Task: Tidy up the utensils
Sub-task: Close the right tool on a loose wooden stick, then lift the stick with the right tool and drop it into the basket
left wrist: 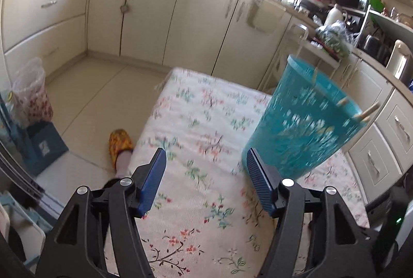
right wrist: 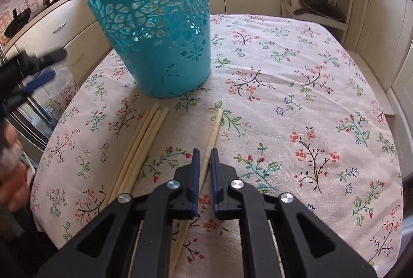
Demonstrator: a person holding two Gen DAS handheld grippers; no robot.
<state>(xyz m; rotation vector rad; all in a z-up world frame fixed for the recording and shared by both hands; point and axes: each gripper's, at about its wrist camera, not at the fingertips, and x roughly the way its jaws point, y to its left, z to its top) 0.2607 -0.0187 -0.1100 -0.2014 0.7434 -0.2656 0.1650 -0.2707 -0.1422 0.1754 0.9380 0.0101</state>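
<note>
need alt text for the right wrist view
The right claw is closed on a single chopstick lying on a floral tablecloth. A bundle of chopsticks lies just to its left, and a teal cut-out basket stands behind them.

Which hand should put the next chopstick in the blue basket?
Right. The right gripper is already shut on a chopstick near the basket. The left gripper is open and empty.
</note>
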